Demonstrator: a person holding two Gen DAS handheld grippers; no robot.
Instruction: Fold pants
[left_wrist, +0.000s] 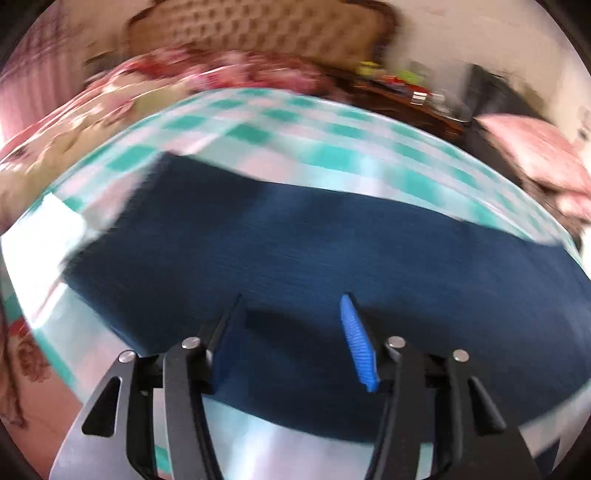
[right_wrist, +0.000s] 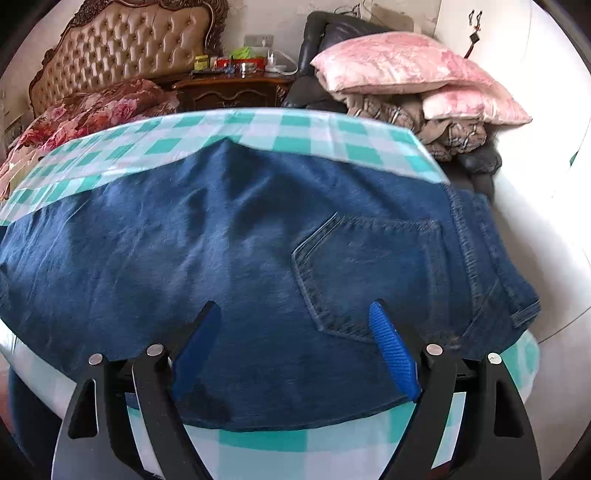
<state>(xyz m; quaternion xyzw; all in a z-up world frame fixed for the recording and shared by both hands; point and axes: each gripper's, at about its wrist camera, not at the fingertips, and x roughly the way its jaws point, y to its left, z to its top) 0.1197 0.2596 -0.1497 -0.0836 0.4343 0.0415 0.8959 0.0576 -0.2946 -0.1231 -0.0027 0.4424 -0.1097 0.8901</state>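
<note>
Lying across a table covered with a teal-and-white checked cloth (right_wrist: 258, 129), the blue denim pants (right_wrist: 229, 236) were spread flat, with one back pocket (right_wrist: 369, 266) facing up and the waistband (right_wrist: 480, 258) reaching the table's right edge, where it hung slightly over. The right gripper (right_wrist: 295, 306) stood with its jaws wide apart above the near part of the pants, just left of the pocket, its blue ribbed finger pads (right_wrist: 393, 354) holding nothing between them. In the left wrist view, which was motion-blurred, the same pants (left_wrist: 314, 258) appeared as a dark blue band across the checked cloth (left_wrist: 295, 122), their left end lying short of the table's left edge. The left gripper (left_wrist: 291, 306) was likewise spread wide over the near edge of the fabric, with no cloth pinched between its fingers; whether the fingertips touched the denim could not be told. Behind the table stood a bed with a tufted headboard (right_wrist: 122, 48) and a floral quilt (right_wrist: 92, 107), a dark wooden nightstand (right_wrist: 229, 88) carrying small items, and a chair piled with pink pillows (right_wrist: 406, 62).
</note>
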